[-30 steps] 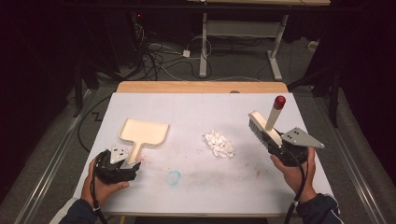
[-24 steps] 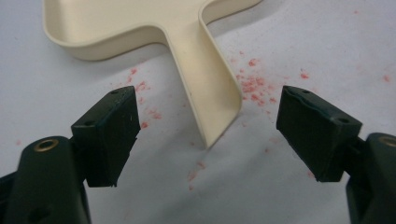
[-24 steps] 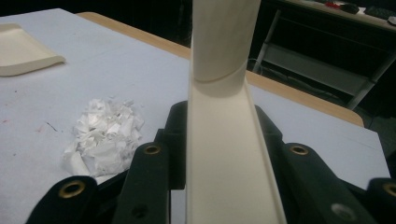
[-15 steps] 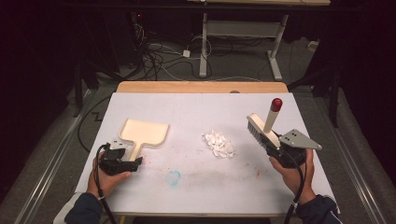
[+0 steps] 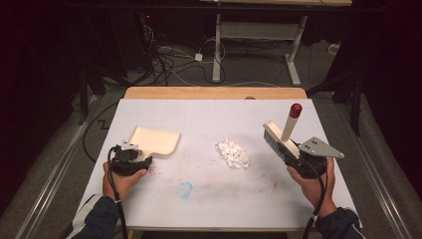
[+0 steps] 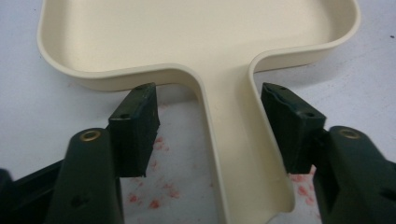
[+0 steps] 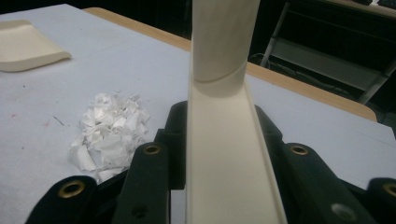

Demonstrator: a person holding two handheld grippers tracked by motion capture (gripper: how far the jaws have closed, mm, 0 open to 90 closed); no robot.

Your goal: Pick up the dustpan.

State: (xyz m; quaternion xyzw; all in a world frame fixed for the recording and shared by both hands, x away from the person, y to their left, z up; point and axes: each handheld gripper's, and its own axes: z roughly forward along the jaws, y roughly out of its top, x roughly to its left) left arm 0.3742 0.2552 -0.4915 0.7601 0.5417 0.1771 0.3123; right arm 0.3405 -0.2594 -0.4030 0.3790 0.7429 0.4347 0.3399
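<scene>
Cream dustpan [image 5: 155,141] flat on the white table [image 5: 209,199], its handle between my left gripper's [image 6: 212,133] spread jaws. My right gripper [image 7: 219,140] pinches the brush [image 5: 278,141]; shredded white paper [image 5: 233,153] heaped between them, nothing blocking.

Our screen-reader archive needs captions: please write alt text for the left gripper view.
The left gripper is open, its two black jaws standing either side of the cream dustpan's handle without clamping it. The pan lies flat on a white table marked with small red stains.
</scene>
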